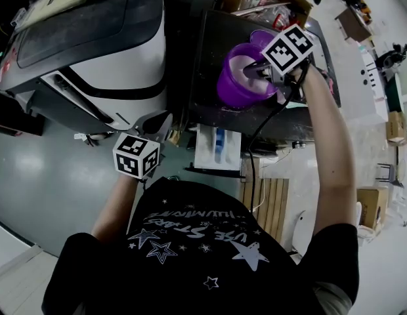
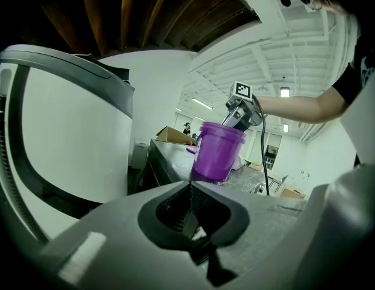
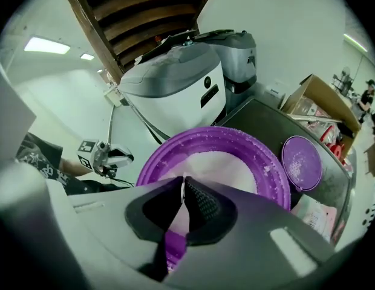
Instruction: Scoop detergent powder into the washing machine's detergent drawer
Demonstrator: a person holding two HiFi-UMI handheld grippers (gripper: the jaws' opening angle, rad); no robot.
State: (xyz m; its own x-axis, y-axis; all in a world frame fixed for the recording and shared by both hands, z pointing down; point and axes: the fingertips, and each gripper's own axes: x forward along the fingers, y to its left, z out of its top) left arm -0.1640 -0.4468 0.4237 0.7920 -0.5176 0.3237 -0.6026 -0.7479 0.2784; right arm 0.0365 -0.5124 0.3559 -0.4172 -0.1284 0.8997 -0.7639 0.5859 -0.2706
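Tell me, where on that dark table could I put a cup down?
The bare strip of table between the purple bucket and the washing machine is free. Beyond the bucket it is crowded: the purple lid and a cardboard box, with the right gripper over the bucket.

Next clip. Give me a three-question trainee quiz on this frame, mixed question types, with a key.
1. Fill in: the left gripper has its jaws ____.
2. True or false: the purple bucket holds white powder.
3. The purple lid is: A) on the bucket; B) flat on the table beside the bucket; C) in the left gripper.
Key: 1 together; 2 true; 3 B.
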